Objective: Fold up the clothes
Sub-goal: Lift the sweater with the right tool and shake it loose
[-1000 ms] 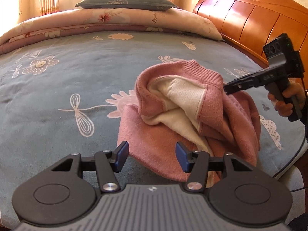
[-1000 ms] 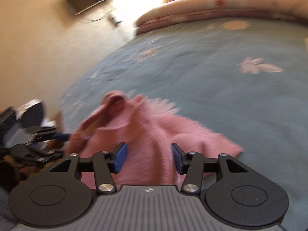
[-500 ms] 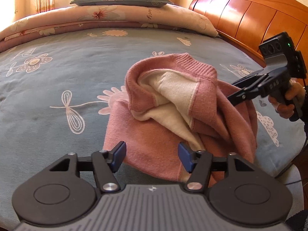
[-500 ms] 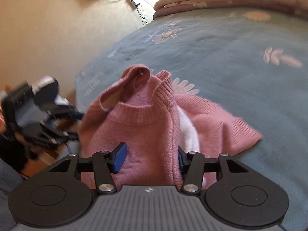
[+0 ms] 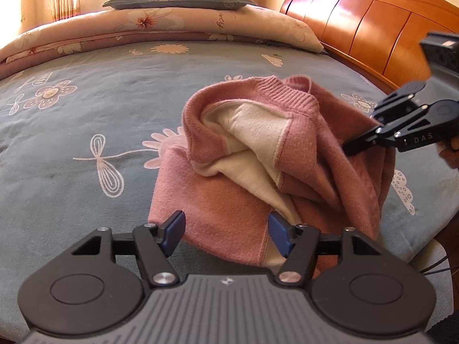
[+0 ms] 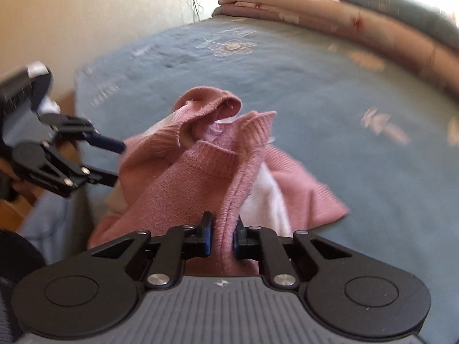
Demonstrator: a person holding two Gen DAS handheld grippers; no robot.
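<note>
Our right claw [image 6: 222,236] has just been closing and pinches the soft, floppy pink sweater [image 6: 200,172] low in frame, while our left claw [image 5: 226,233] hangs released.

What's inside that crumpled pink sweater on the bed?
The pink sweater gapes open, showing a cream-white lining inside. Folds hide whatever lies deeper. The right claw has just closed on a pink fold; the left claw stands open.

Hand [image 5: 450,154] behind right gripper [image 5: 348,147] cut off at frame edge; quilt [image 6: 358,20] and pillow [image 6: 407,5] blurred in right wrist view.
</note>
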